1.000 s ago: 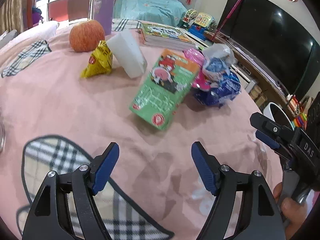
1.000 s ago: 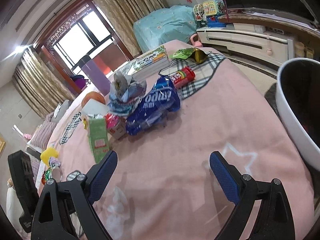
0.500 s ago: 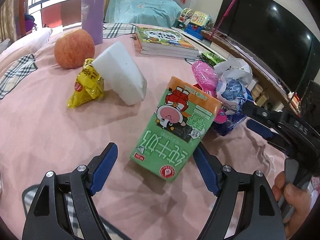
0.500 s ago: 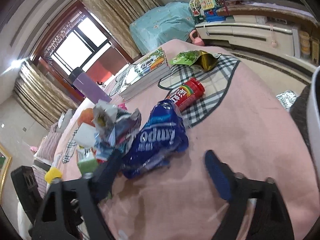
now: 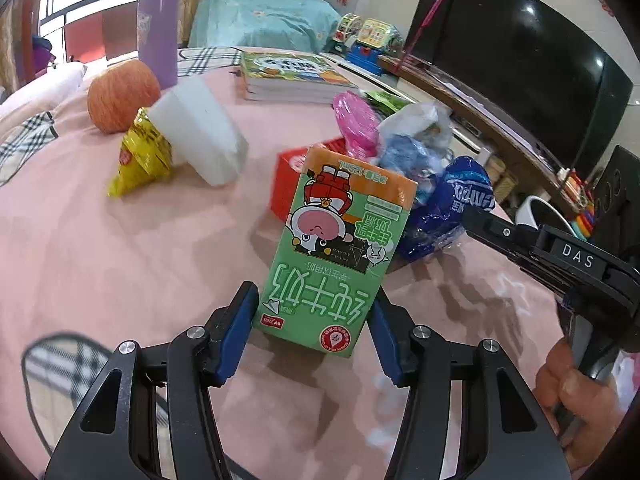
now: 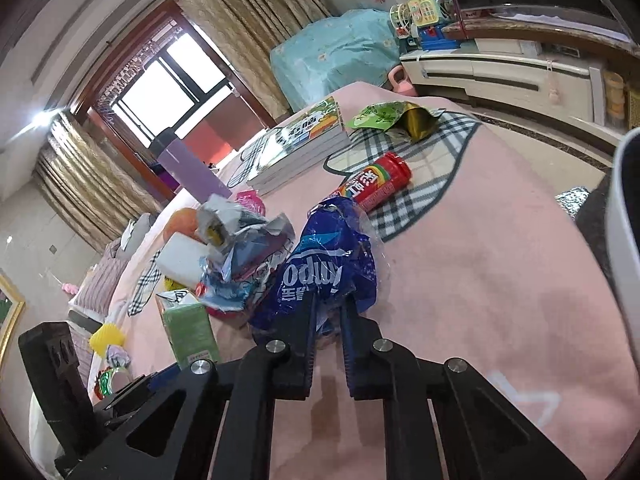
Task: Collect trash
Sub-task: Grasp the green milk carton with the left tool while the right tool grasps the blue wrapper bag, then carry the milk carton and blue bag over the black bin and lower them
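A green milk carton (image 5: pixel 336 248) stands tilted on the pink tablecloth (image 5: pixel 120 264). My left gripper (image 5: pixel 312 316) is closing, and its blue pads press the carton's lower sides. A crumpled blue plastic wrapper (image 6: pixel 320 272) lies just right of the carton. My right gripper (image 6: pixel 328 308) is closing, and its fingers pinch the wrapper's near edge. The left wrist view shows that gripper (image 5: pixel 480 220) coming in from the right, with a hand (image 5: pixel 576 404) on its handle. The carton (image 6: pixel 188 328) also appears at the lower left of the right wrist view.
Beyond the carton are a red box (image 5: pixel 288 176), a pink item (image 5: pixel 356 120) and a crumpled bag (image 5: pixel 416 136). A yellow wrapper (image 5: pixel 140 156), white block (image 5: pixel 200 128), apple (image 5: pixel 122 96), purple bottle (image 5: pixel 158 24) and books (image 5: pixel 292 76) sit farther back. A red tube (image 6: pixel 376 184) and green packet (image 6: pixel 384 116) lie nearby. A white bin (image 6: pixel 624 240) stands right.
Both grippers moved forward onto the trash pile. The left jaws narrowed onto the green carton. The right jaws went from wide open to pinched on the blue wrapper.
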`<action>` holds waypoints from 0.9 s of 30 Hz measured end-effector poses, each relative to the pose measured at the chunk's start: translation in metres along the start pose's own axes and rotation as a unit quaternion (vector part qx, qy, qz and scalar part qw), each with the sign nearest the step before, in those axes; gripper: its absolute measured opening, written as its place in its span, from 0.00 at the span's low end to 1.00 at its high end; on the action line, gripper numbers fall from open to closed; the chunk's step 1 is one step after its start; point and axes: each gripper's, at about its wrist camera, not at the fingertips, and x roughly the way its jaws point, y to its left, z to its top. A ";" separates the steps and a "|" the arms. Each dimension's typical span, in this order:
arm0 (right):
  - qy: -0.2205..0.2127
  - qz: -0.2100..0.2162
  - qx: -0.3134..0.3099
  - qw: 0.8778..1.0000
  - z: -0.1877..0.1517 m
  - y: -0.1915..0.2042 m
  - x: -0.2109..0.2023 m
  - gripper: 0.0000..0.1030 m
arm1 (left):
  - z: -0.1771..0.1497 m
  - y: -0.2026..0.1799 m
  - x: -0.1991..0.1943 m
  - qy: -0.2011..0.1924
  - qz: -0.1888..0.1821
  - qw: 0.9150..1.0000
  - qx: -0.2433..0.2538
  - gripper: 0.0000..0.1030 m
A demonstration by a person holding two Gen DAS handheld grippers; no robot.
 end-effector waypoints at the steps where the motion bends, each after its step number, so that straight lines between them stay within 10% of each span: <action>1: -0.003 -0.001 -0.002 1.000 -0.002 0.000 -0.005 0.11 | -0.003 -0.003 -0.003 0.000 -0.004 1.000 0.001 0.52; 27: -0.096 -0.093 -0.002 0.991 -0.033 -0.047 -0.129 0.10 | -0.031 -0.108 -0.024 0.013 -0.061 0.995 0.083 0.52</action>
